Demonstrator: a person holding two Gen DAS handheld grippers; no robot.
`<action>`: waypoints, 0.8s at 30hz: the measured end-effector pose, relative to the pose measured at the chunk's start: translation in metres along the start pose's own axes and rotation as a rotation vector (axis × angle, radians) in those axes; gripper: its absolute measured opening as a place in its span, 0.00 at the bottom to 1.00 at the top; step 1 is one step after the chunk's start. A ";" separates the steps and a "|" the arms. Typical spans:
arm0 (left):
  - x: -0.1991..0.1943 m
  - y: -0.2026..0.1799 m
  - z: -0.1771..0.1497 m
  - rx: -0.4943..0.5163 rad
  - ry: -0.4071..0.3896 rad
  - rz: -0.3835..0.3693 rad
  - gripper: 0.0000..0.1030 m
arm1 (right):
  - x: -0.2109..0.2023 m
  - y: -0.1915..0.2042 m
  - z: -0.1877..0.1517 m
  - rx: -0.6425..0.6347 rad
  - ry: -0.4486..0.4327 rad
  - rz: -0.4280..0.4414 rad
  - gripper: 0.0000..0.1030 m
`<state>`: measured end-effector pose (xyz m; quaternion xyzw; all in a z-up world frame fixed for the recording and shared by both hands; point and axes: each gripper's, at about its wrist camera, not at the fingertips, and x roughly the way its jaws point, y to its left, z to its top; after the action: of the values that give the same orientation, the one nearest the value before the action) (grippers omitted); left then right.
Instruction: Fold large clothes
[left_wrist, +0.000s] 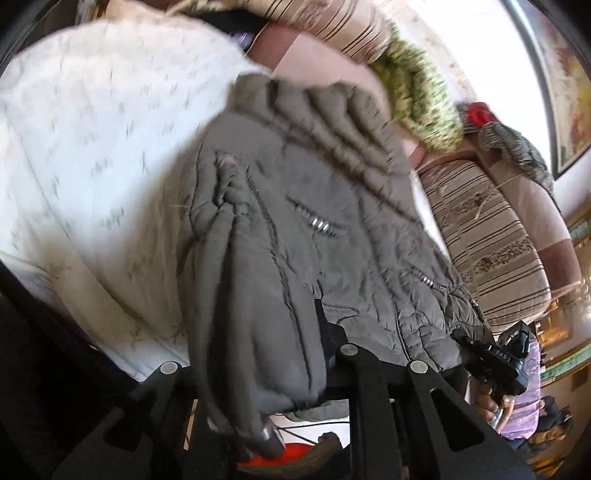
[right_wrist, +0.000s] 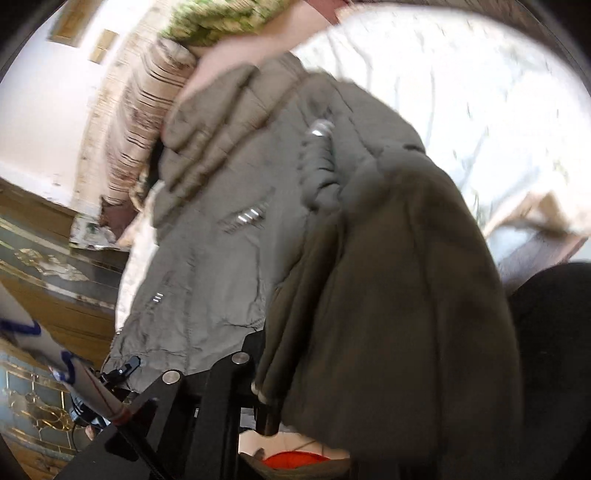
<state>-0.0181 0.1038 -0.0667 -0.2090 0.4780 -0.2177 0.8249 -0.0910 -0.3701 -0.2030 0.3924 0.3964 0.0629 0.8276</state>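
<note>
1. The jacket (left_wrist: 295, 229) is a grey-olive padded one, quilted in puffy ribs near its far end, with short metal zip pulls on the front and a gathered seam running along it. It lies mostly on the bed (left_wrist: 92, 147), spread away from me over the white patterned cover, while its near edge is bunched up and lifted off the cover at my two grippers.

2. I judge the folding to be at an early stage. The jacket is still largely open, with no neat layers visible yet; what looks done is only the taking hold of the near edge. Carrying that edge over, squaring the halves and flattening the bundle are all left.

3. My left gripper (left_wrist: 258, 424) has its fingers pressed together on a thick roll of the jacket's fabric, which hangs down between them. In the same view my right gripper (left_wrist: 495, 362) shows at the jacket's other near corner.

4. From my right wrist, the fingers of that gripper look closed on a darker fold of the jacket (right_wrist: 388, 295), which drapes over them. The exact contact is hidden by cloth.

5. Below the lifted edge, something red (left_wrist: 295, 452) shows; I cannot tell what it is.

6. Beyond the jacket are striped cushions (left_wrist: 480, 229) and a green-speckled knitted throw (left_wrist: 421, 96).
</note>
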 end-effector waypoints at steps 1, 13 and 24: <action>-0.008 -0.003 0.000 0.011 -0.012 -0.003 0.15 | -0.010 0.006 0.001 -0.011 -0.018 0.018 0.16; -0.025 -0.032 0.017 0.124 -0.066 0.083 0.15 | -0.054 0.039 -0.001 -0.114 -0.046 0.051 0.16; 0.005 -0.081 0.163 0.165 -0.192 0.178 0.16 | -0.044 0.119 0.102 -0.202 -0.176 0.028 0.16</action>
<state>0.1146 0.0570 0.0485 -0.1170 0.3942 -0.1613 0.8972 -0.0243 -0.3679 -0.0542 0.3167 0.3082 0.0794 0.8936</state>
